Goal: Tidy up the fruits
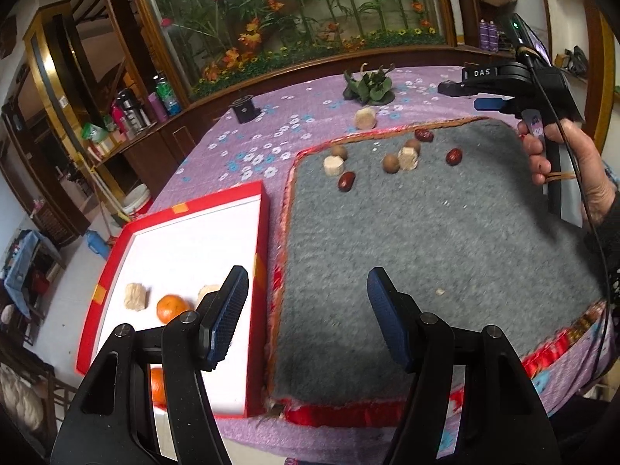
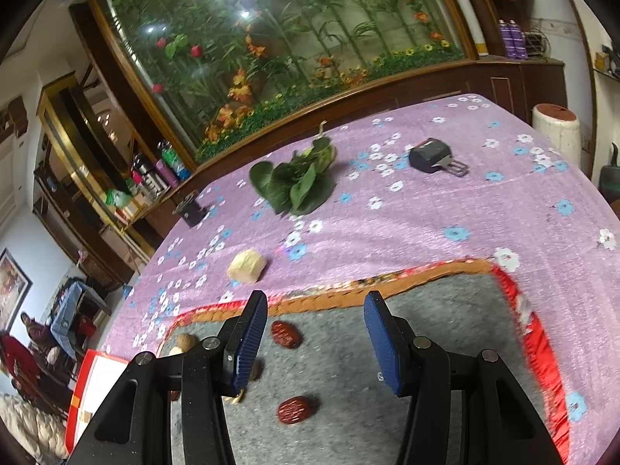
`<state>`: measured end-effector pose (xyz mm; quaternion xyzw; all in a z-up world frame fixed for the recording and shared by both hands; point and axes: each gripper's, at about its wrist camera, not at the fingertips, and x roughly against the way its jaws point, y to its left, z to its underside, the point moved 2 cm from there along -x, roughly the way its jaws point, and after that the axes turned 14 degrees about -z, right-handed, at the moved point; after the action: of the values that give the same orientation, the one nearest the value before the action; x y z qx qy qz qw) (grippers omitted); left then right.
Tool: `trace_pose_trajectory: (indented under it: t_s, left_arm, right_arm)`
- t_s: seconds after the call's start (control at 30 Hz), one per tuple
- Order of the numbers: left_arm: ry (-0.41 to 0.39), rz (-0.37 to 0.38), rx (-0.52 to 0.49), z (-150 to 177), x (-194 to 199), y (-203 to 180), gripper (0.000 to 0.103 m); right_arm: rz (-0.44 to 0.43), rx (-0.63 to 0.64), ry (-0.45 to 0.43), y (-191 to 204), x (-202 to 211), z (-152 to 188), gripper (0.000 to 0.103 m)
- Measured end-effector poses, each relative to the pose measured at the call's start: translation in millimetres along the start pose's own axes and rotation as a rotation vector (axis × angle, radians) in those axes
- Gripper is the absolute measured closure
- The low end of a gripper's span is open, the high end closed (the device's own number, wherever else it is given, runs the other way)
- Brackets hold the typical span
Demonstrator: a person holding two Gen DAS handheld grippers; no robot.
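Observation:
My left gripper is open and empty, low over the grey felt mat, next to the red-rimmed white box. The box holds two oranges and pale cake pieces. At the mat's far end lie red dates, brown longans and pale cakes. My right gripper is open and empty above the mat's far corner, over two red dates. It also shows at the right of the left wrist view, held in a hand.
A pale cake lies off the mat on the purple flowered cloth. Green leafy vegetable and a dark device lie farther back, with a black mount near the left edge. A wooden-framed planter window stands behind the table.

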<state>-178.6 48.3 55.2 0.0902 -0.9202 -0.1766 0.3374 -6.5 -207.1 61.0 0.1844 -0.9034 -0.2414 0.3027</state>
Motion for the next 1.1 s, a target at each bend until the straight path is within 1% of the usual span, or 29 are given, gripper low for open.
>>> trace_pose_trajectory:
  t_s: [0.07, 0.13, 0.17, 0.27, 0.33, 0.37, 0.47, 0.5, 0.53, 0.6, 0.7, 0.73, 0.77, 0.8, 0.87, 0.97, 1.0, 1.03, 1.1]
  left_arm:
    - [0.017, 0.029, -0.024, -11, -6, -6, 0.039]
    - [0.005, 0.056, -0.041, -26, -8, -11, 0.039]
    - [-0.022, 0.068, -0.050, -37, -7, -14, 0.039]
    - [-0.064, 0.067, -0.055, -54, -8, -23, 0.039]
    - [-0.055, 0.088, -0.027, -56, -9, -26, 0.039]
    - [-0.040, 0.113, -0.014, -53, -10, -28, 0.039]
    - [0.009, 0.160, -0.010, -49, -16, -37, 0.039]
    - [0.015, 0.167, -0.010, -49, -15, -39, 0.039]
    - [0.019, 0.172, -0.012, -50, -15, -41, 0.039]
    - [0.031, 0.194, -0.015, -53, -15, -43, 0.039]
    - [0.039, 0.237, -0.025, -62, -19, -49, 0.039]
    - [0.039, 0.245, -0.030, -66, -22, -52, 0.039]
    - [0.034, 0.256, -0.038, -69, -25, -55, 0.039]
    - [0.030, 0.265, -0.047, -70, -28, -58, 0.039]
    - [0.055, 0.279, -0.072, -75, -40, -68, 0.039]
    - [0.082, 0.341, -0.093, -83, -52, -83, 0.045]
    - [0.084, 0.348, -0.103, -86, -56, -89, 0.046]
    - [0.082, 0.352, -0.117, -90, -59, -94, 0.046]
    - [0.075, 0.390, -0.145, -99, -62, -108, 0.047]
  right_arm:
    - [-0.032, -0.044, -0.023, -9, 9, -3, 0.052]
    - [-0.052, -0.104, -0.013, -17, 17, -5, 0.052]
    - [-0.054, -0.116, 0.010, -18, 20, -5, 0.052]
    - [-0.075, -0.102, 0.084, -16, 21, -9, 0.052]
    - [-0.109, -0.105, 0.152, -13, 13, -12, 0.052]
    - [-0.125, -0.106, 0.184, -11, 7, -13, 0.052]
    - [-0.105, -0.085, 0.298, 0, -26, -12, 0.055]
    - [-0.103, -0.080, 0.345, 4, -40, -10, 0.060]
    - [-0.101, -0.077, 0.369, 7, -50, -10, 0.063]
    - [-0.084, -0.063, 0.392, 12, -68, -10, 0.064]
    - [-0.044, -0.064, 0.413, 10, -89, -8, 0.067]
    - [-0.018, -0.052, 0.423, 9, -95, -6, 0.070]
    - [-0.010, -0.047, 0.440, 7, -99, -4, 0.075]
    - [-0.005, -0.046, 0.465, 5, -104, 0, 0.076]
    - [0.025, 0.011, 0.474, 10, -106, 2, 0.083]
    - [0.091, 0.177, 0.533, 25, -108, 9, 0.083]
    - [0.107, 0.222, 0.552, 29, -106, 11, 0.083]
    - [0.099, 0.216, 0.561, 27, -104, 10, 0.084]
    - [0.016, 0.114, 0.543, 11, -92, 0, 0.084]
